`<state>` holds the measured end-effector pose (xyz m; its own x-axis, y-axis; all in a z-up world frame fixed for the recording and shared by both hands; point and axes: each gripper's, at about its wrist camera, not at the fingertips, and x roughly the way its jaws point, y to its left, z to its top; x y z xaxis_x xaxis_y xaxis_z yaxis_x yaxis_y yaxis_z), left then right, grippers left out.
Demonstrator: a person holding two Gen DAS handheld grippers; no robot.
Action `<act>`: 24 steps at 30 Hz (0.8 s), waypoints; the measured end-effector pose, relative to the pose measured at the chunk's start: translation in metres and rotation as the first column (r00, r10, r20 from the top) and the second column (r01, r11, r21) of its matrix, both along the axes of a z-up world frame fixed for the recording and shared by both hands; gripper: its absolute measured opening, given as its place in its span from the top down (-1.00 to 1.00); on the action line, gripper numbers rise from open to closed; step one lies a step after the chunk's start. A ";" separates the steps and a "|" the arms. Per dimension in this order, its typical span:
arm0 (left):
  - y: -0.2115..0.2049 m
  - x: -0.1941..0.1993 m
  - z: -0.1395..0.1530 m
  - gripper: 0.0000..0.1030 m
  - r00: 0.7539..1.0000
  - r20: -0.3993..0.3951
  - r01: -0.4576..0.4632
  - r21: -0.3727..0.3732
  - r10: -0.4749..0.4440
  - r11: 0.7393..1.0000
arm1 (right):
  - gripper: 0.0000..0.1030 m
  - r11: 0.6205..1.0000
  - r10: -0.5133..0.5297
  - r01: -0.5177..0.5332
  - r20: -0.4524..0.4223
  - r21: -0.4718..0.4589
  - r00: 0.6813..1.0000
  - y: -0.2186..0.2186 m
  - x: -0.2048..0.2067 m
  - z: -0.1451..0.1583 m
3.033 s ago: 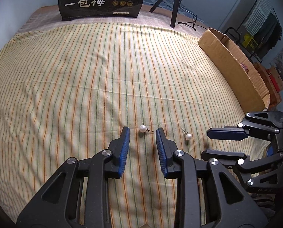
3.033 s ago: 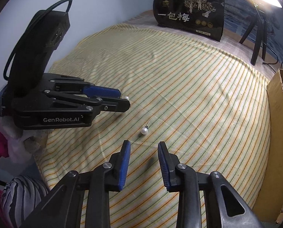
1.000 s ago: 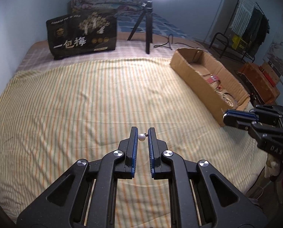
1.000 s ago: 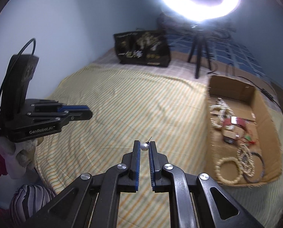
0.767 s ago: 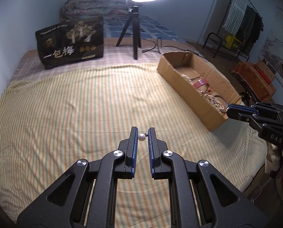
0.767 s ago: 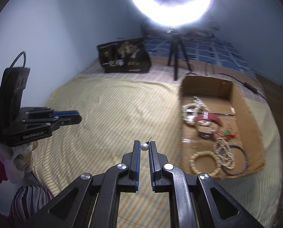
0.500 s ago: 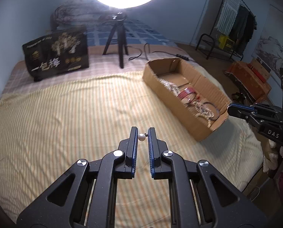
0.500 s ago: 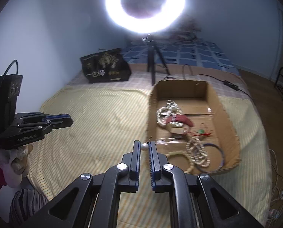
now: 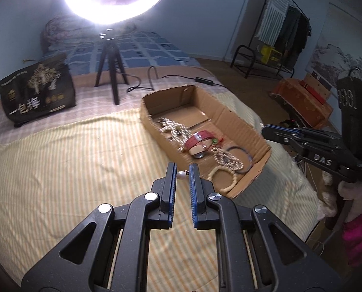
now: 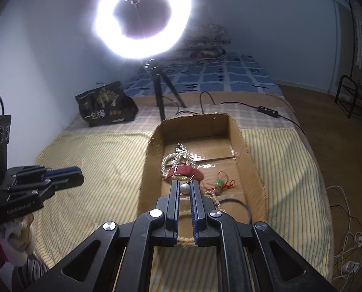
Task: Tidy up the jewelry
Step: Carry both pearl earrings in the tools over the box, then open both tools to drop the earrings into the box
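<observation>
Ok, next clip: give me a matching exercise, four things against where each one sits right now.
Things:
1. left gripper's pearl earring
2. right gripper's pearl earring
3. red bracelet
4. black snack bag

Places:
A. lying inside the cardboard box
B. standing on the bed near the tripod
C. held above the striped cloth, short of the box
D. held over the box interior

Pairs: 1-C, 2-D, 3-A, 4-B

Pearl earrings [image 9: 180,175] [image 10: 185,188], tool-clamped, above box [image 10: 248,160]
</observation>
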<state>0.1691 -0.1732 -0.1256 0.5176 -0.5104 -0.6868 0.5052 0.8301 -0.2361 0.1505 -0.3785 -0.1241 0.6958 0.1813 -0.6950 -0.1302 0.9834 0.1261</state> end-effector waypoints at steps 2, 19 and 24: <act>-0.010 0.002 0.001 0.83 1.000 0.003 0.012 -0.003 -0.012 1.000 | 0.88 1.000 -0.006 0.006 -0.003 0.000 1.000 -0.006 0.007 -0.001; -0.064 0.024 -0.021 0.83 0.999 -0.024 0.045 0.006 -0.044 0.999 | 0.88 1.000 -0.009 0.008 -0.040 -0.015 0.999 -0.023 0.069 -0.020; -0.069 0.026 -0.025 0.83 0.998 -0.028 0.052 0.011 -0.052 0.999 | 0.87 1.000 -0.006 0.006 -0.054 -0.003 0.999 -0.024 0.083 -0.027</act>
<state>0.1952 -0.2427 -0.1503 0.4713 -0.5284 -0.7062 0.5415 0.8054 -0.2413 0.2336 -0.4028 -0.1511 0.6586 0.1751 -0.7318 -0.1175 0.9846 0.1298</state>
